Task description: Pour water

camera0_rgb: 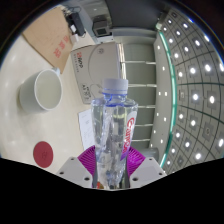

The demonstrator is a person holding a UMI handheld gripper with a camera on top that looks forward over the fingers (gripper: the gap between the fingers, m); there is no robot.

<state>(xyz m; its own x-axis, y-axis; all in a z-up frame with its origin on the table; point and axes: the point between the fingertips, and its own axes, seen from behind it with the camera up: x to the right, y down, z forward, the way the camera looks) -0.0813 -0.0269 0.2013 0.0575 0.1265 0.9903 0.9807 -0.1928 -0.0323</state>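
Here my claw [113, 165] is clamped on the bottle [114, 130], both pink pads [92, 160] pressing its clear sides, cap pointing away from me. It is held above the table [60, 125]. A white cup [46, 90] stands off left, beside a cardboard box [52, 42].

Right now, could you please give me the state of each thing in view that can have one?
Gripper: shut on the water bottle, both pink pads against its sides.
Water bottle: held upright between the fingers, blue cap on, not yet tipped.
White cup: upright on the table beyond the fingers, apart from the bottle, nothing seen inside.
Cardboard box: closed, lying flat beyond the bottle.
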